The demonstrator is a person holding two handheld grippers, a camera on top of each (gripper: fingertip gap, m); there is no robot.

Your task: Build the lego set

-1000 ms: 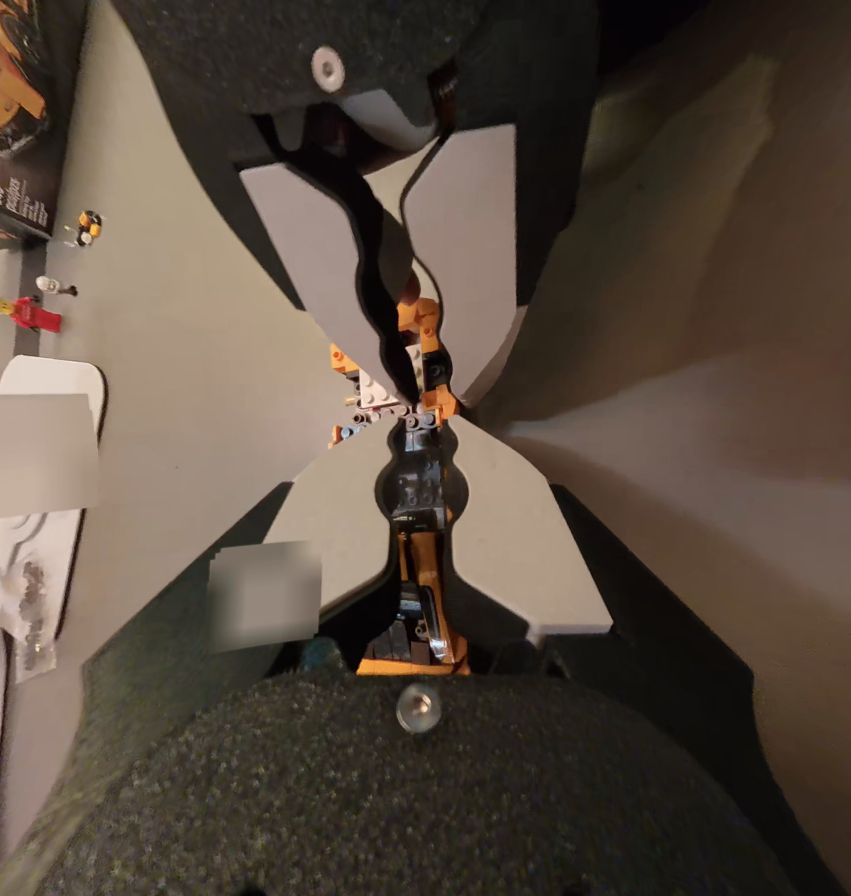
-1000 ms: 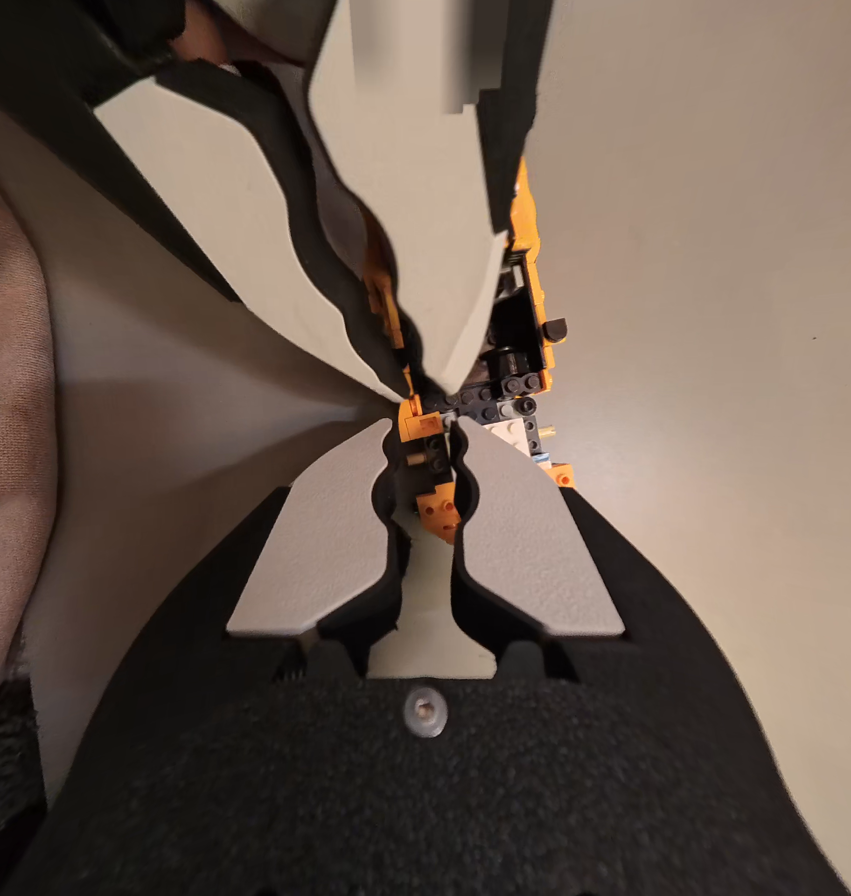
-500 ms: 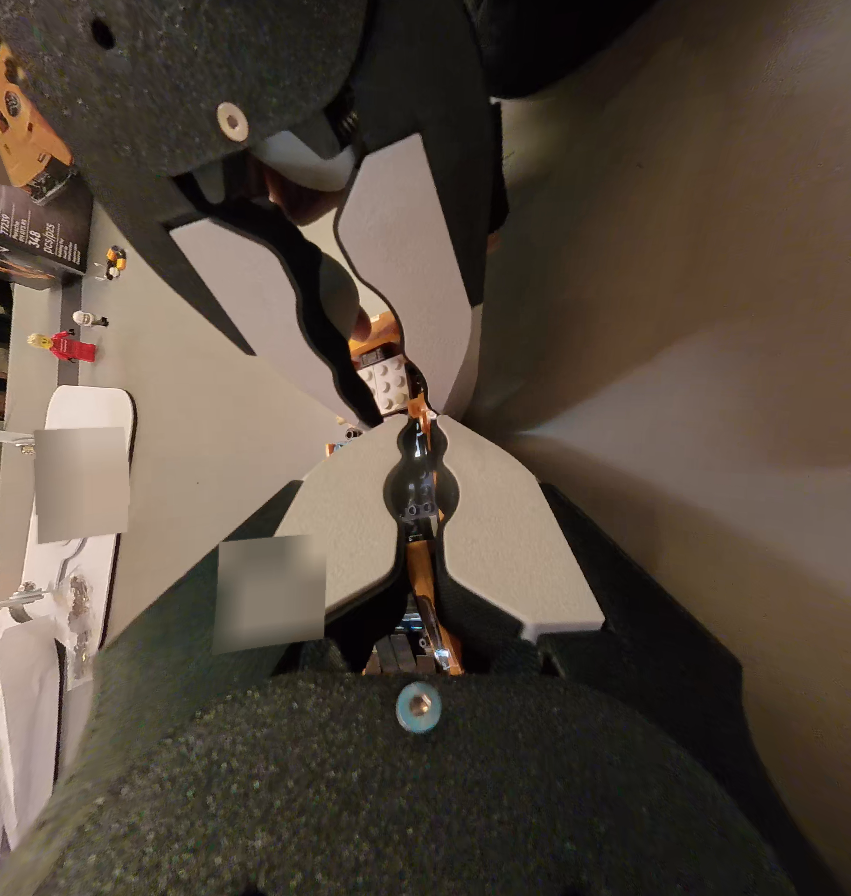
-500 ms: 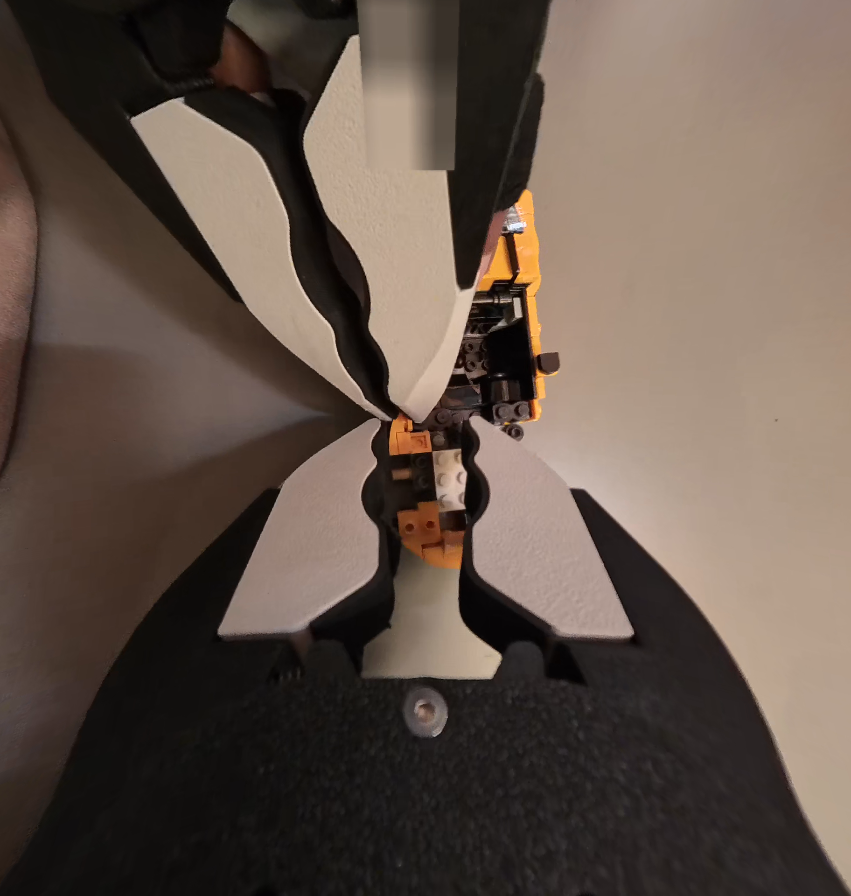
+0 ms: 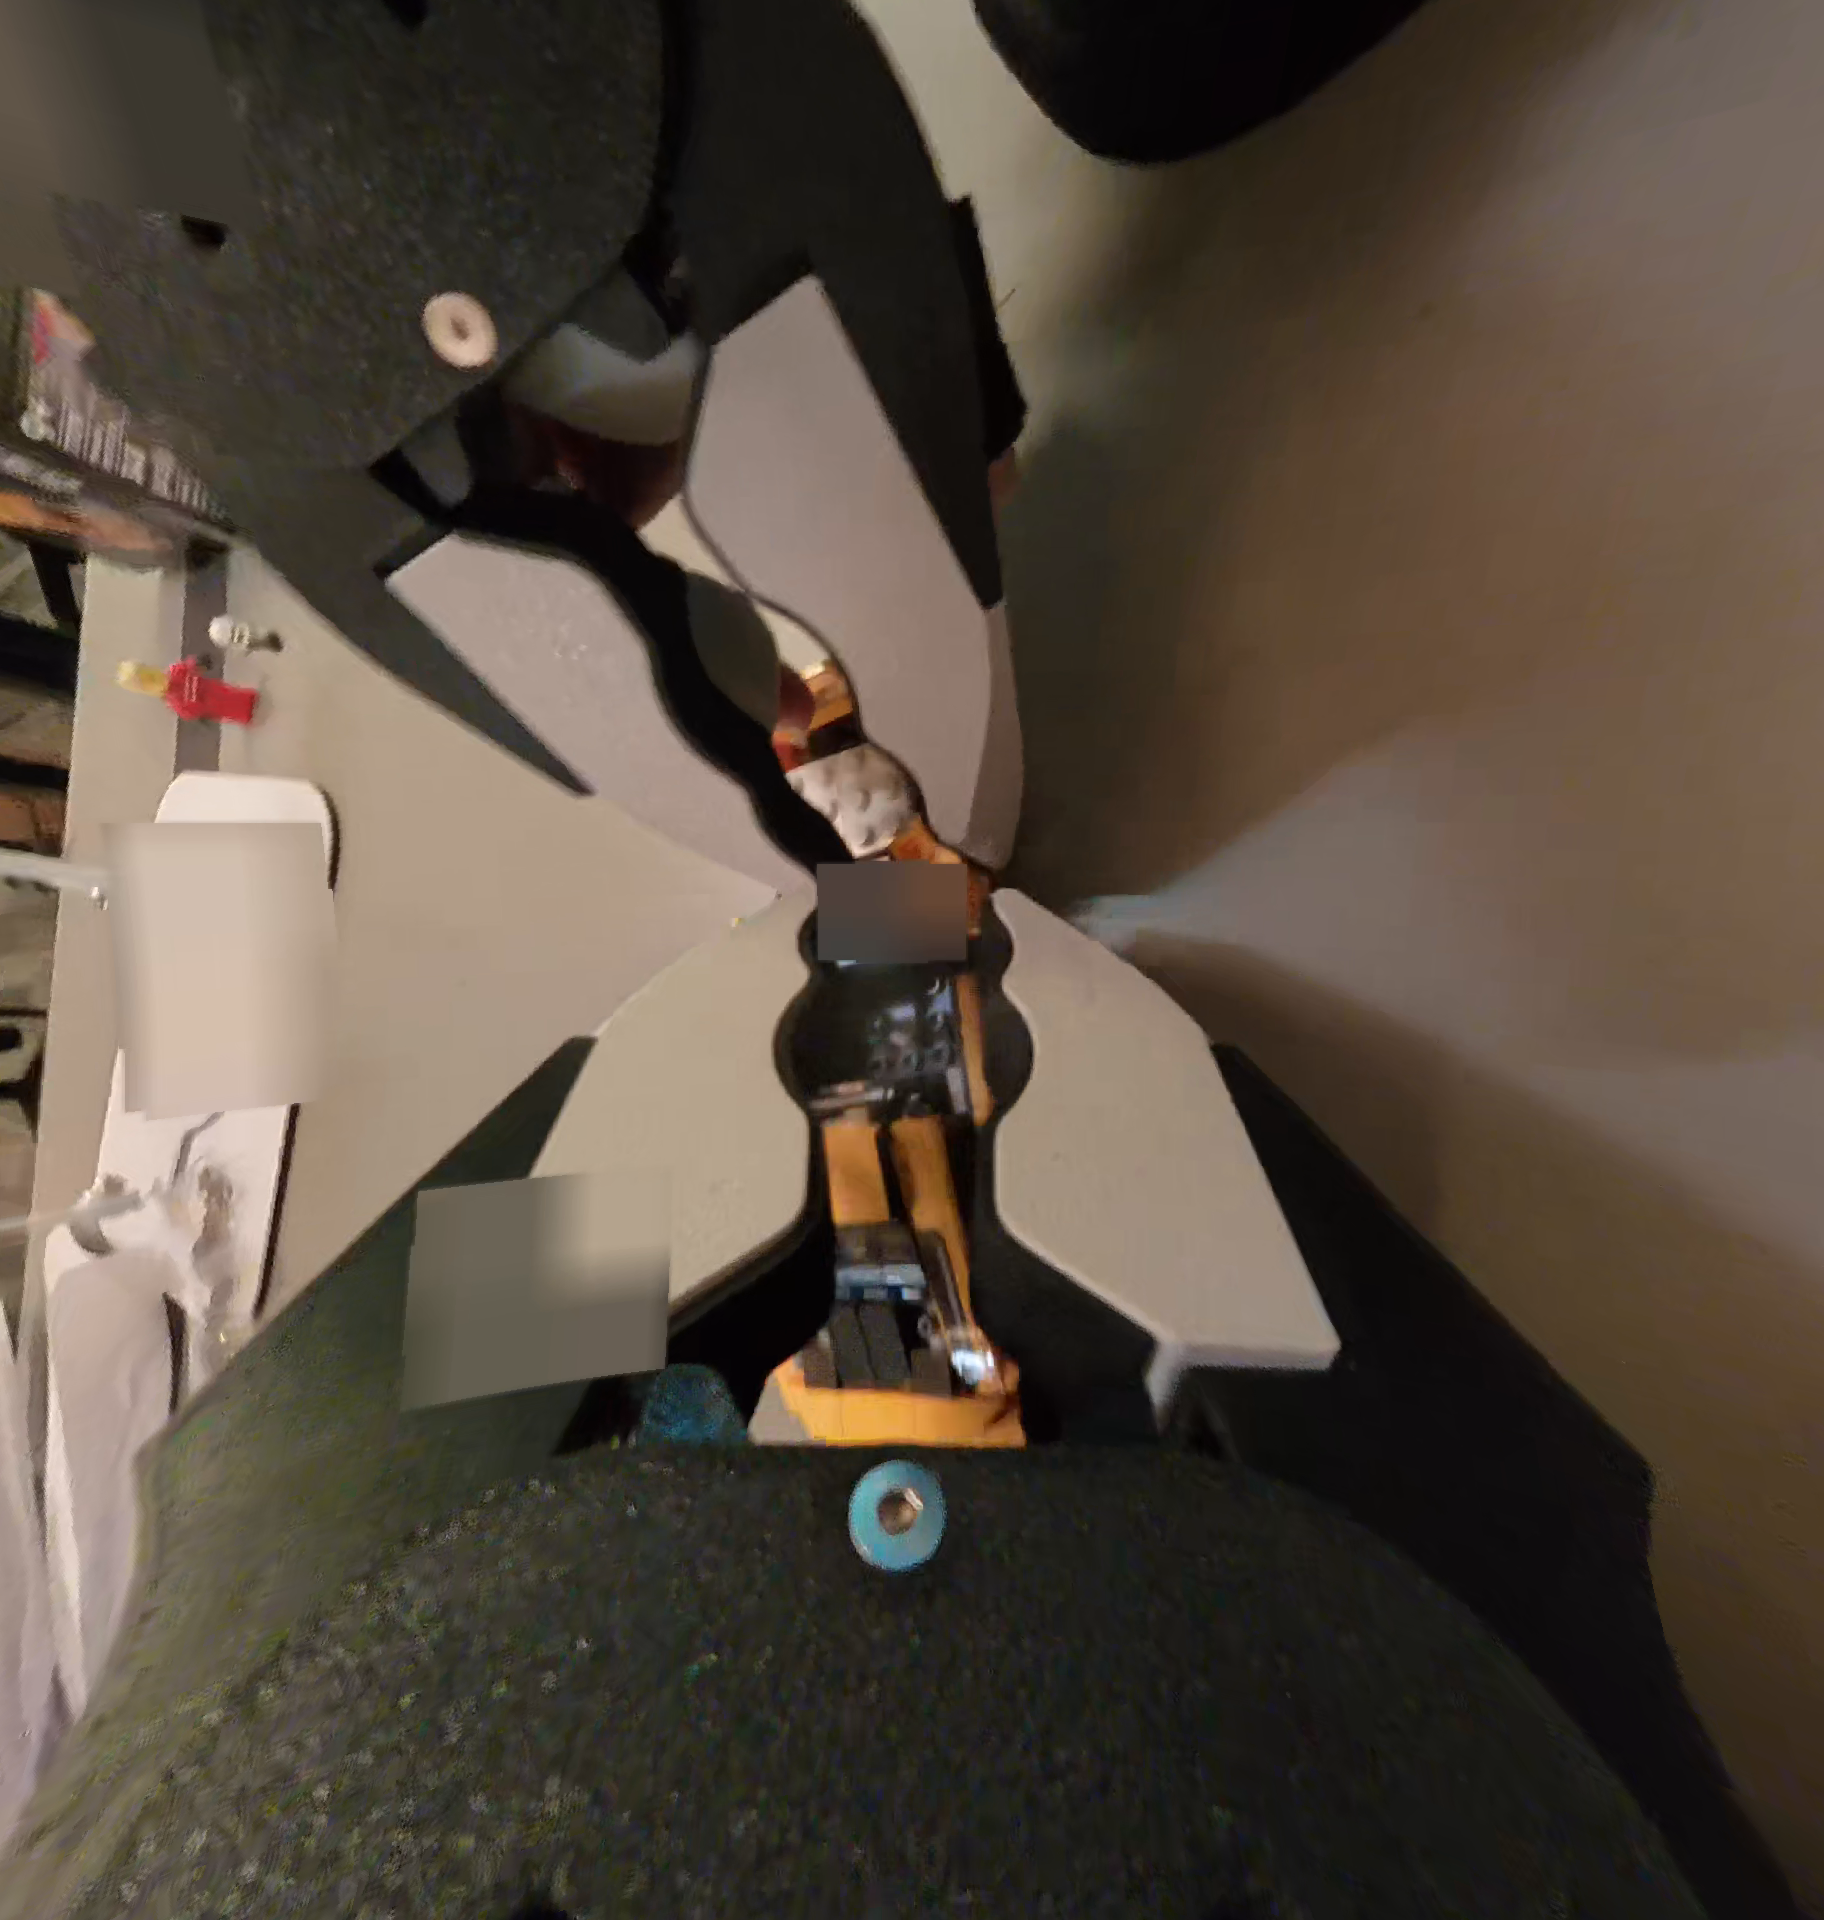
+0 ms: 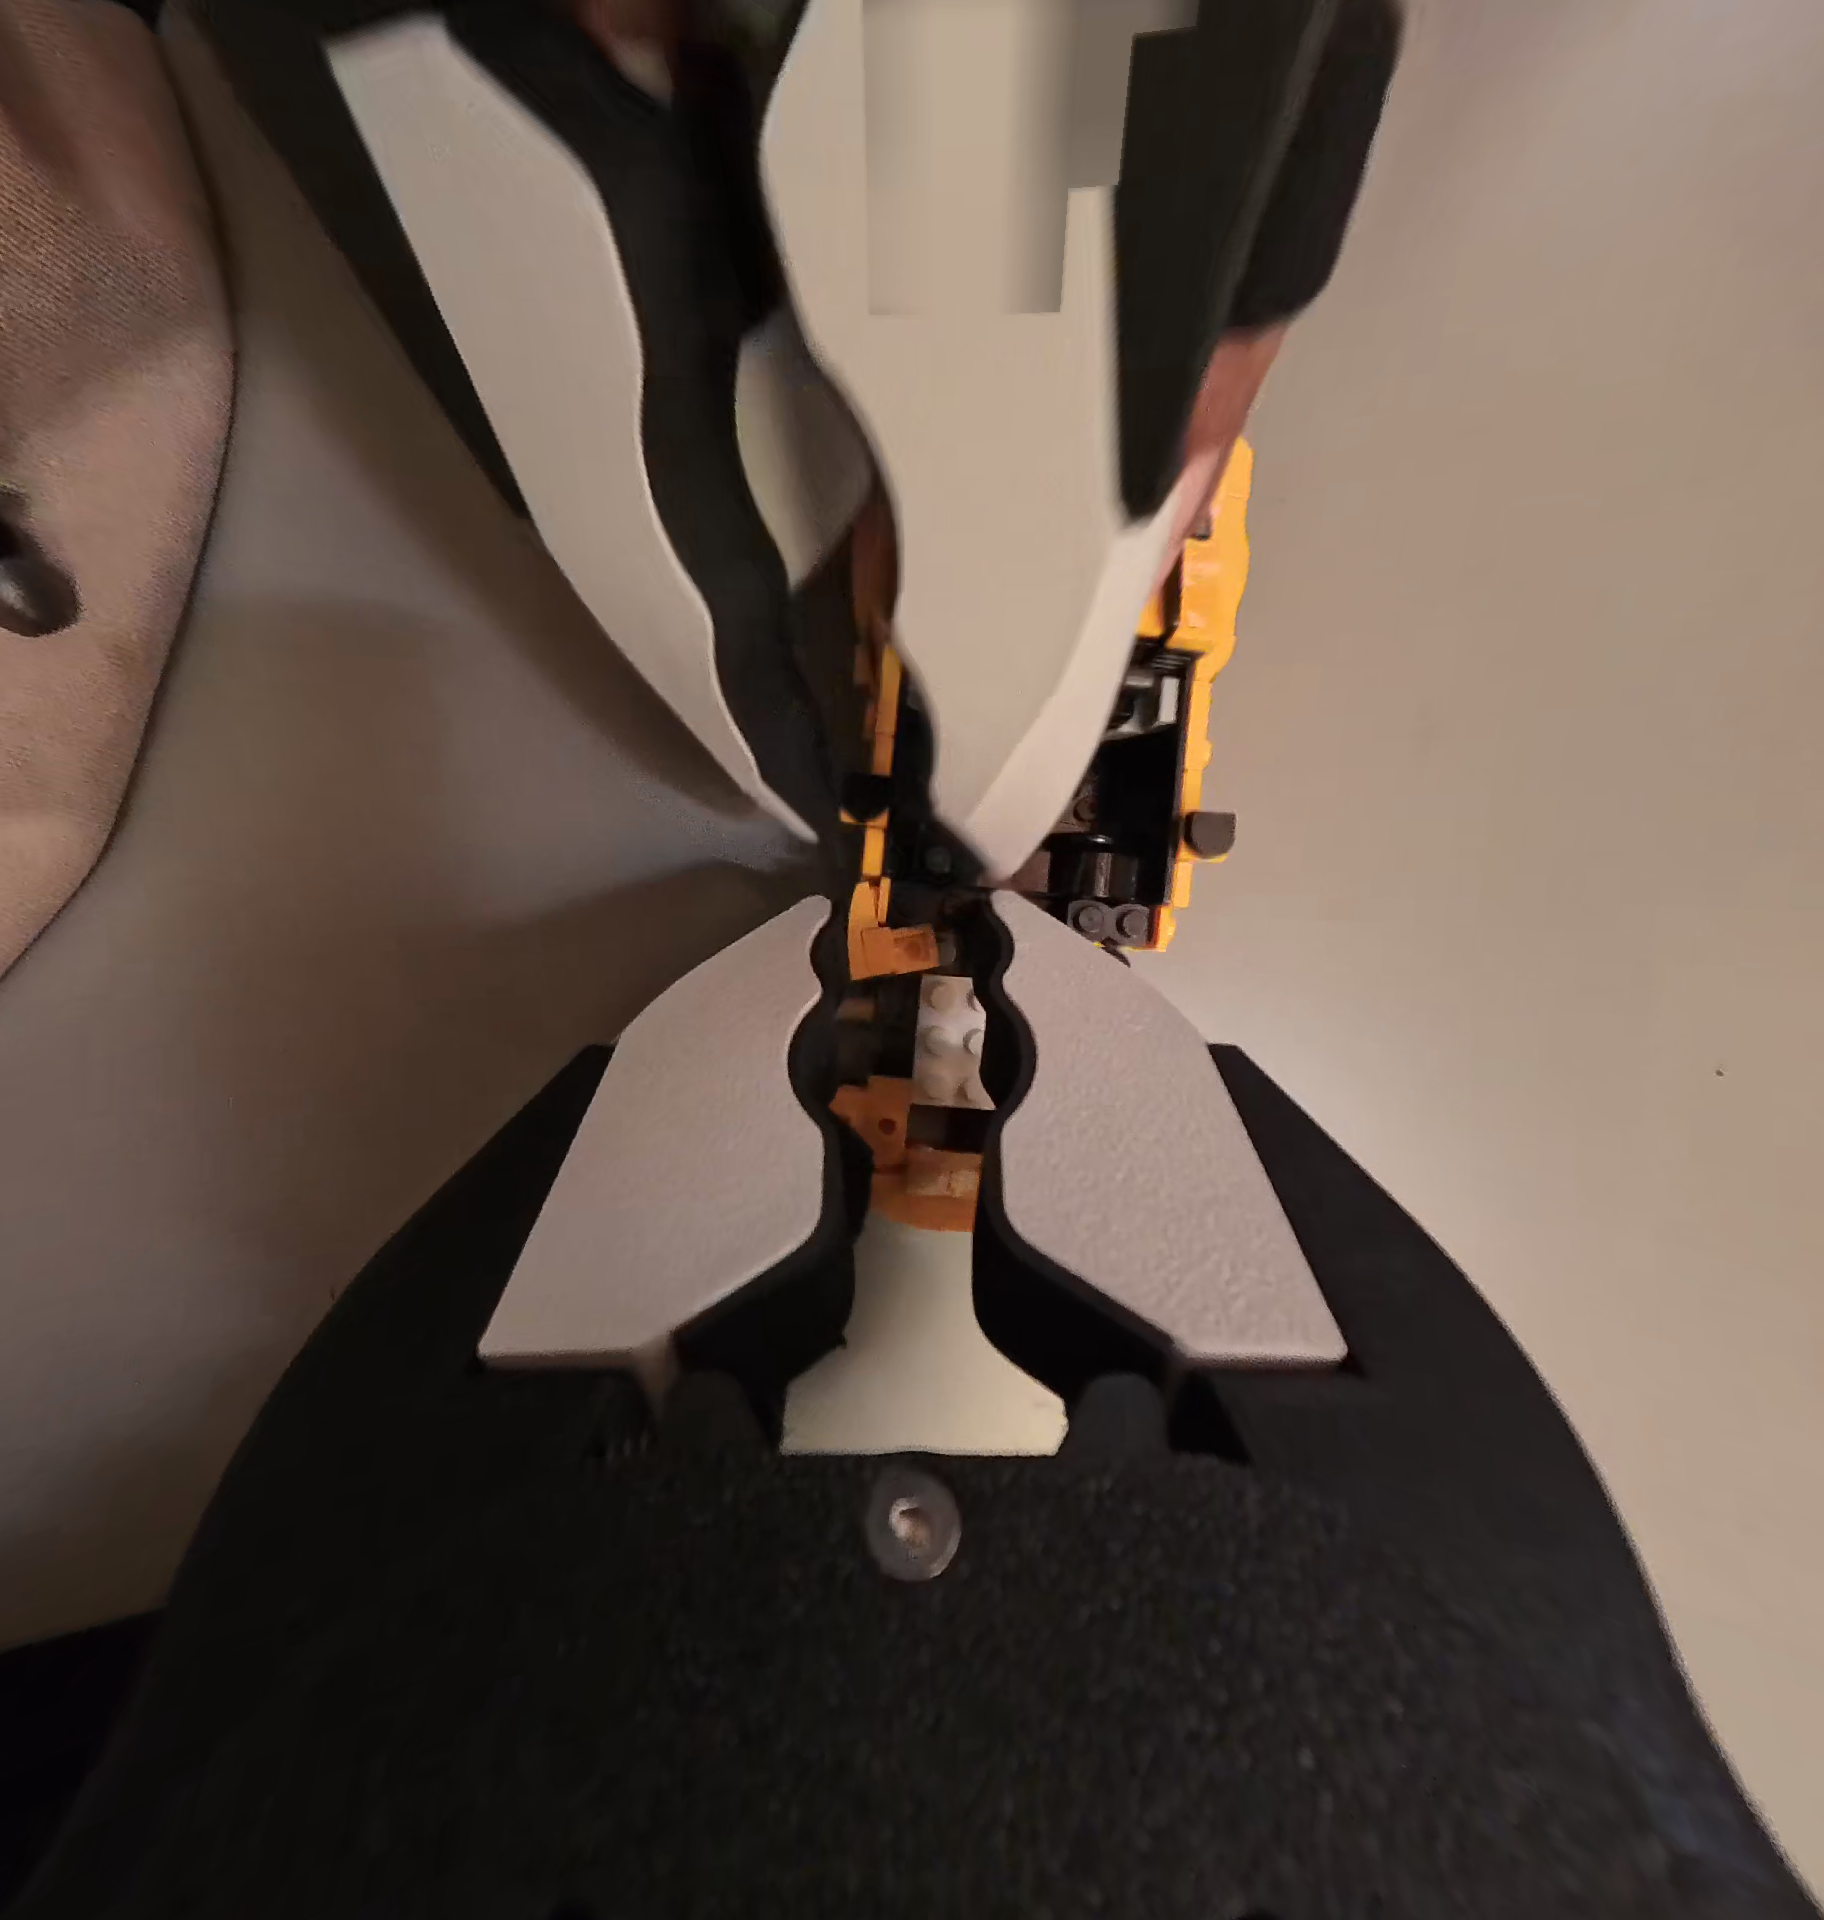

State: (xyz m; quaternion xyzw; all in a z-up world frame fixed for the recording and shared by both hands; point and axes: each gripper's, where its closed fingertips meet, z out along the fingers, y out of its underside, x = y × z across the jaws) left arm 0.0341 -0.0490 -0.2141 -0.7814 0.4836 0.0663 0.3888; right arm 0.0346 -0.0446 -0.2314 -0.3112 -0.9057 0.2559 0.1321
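My left gripper [image 5: 892, 914] is shut on the orange and black lego car body [image 5: 918, 1174], which runs back between its fingers. My right gripper [image 6: 913, 920] is shut on a smaller orange, white and black lego section [image 6: 949, 1039]. The two grippers meet tip to tip, and the section butts against the end of the car body [image 6: 1188, 727]. In the left wrist view the right gripper [image 5: 887, 831] comes in from above with the white studded part [image 5: 866, 800] between its fingers. In the right wrist view the left gripper [image 6: 897, 842] comes in from above. The joint itself is mostly hidden.
In the left wrist view a lego box [image 5: 87, 447], a red minifigure [image 5: 201, 691], a small white figure [image 5: 238, 634] and a white tray with parts bags [image 5: 212, 1195] lie at the left on the grey table [image 5: 472, 831]. A person's pinkish clothing [image 6: 56, 520] is at the left of the right wrist view. Less than 4 cm separates the two grippers' tips.
The two grippers have closed in on each other, and the white and orange section now sits deeper between my right fingers. The left wrist view has tilted, sliding the box and figures up and left.
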